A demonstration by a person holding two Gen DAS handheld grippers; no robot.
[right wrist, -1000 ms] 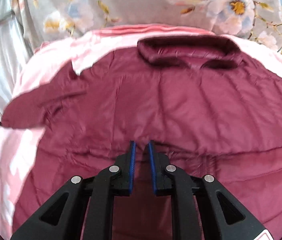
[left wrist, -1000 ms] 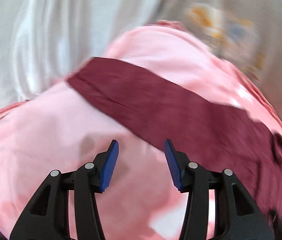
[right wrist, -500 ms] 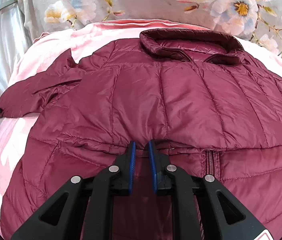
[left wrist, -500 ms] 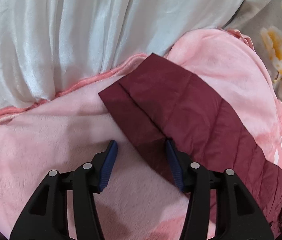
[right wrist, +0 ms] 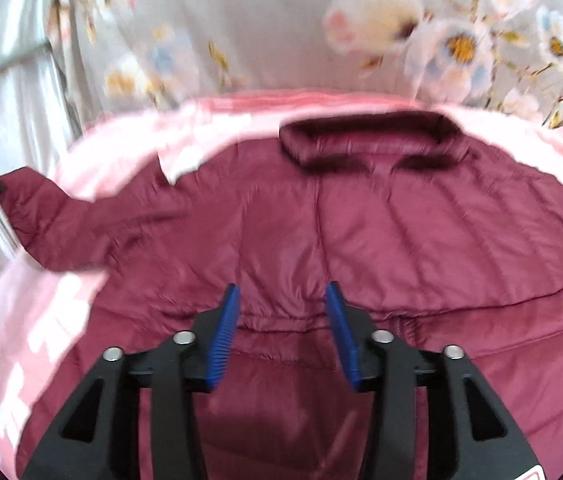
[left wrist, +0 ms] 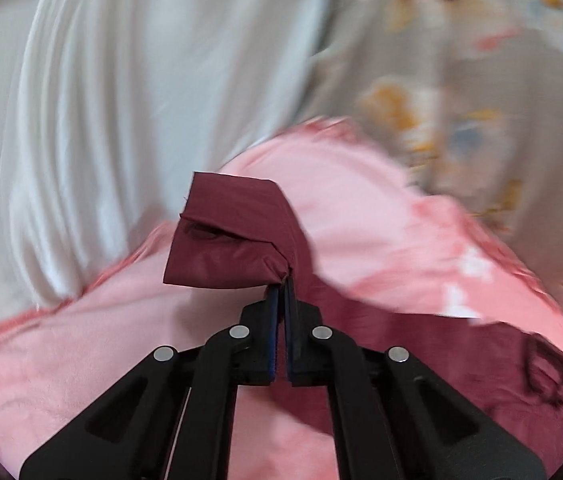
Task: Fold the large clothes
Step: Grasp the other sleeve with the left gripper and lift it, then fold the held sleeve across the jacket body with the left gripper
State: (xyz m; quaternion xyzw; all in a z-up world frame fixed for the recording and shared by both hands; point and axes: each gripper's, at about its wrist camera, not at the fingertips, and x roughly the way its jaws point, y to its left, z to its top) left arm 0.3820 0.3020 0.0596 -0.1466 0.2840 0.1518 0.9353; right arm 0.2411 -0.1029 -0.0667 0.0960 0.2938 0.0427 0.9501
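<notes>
One thin pinch is all the left gripper (left wrist: pixel 281 286) has on the maroon puffer jacket's sleeve cuff (left wrist: pixel 229 240); the slick shell could slip free, I judge. The right gripper (right wrist: pixel 281 300), fingers apart, hovers over the jacket (right wrist: pixel 361 240), spread on a pink fleece blanket (right wrist: pixel 21 320). Beyond lie floral bedding (right wrist: pixel 281 40) and a white curtain (left wrist: pixel 101 100).

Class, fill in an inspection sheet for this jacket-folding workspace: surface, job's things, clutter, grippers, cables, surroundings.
Surface: pink blanket spread under the work.
Job's things: maroon puffer jacket lying flat, collar on the far side; sleeve cuff lifted off the blanket.
Clutter: nothing seen.
Grippers: left hand-held gripper shut on the sleeve cuff; right hand-held gripper open over the jacket's hem fold.
Cables: nothing seen.
Surroundings: floral bedding; white curtain.
</notes>
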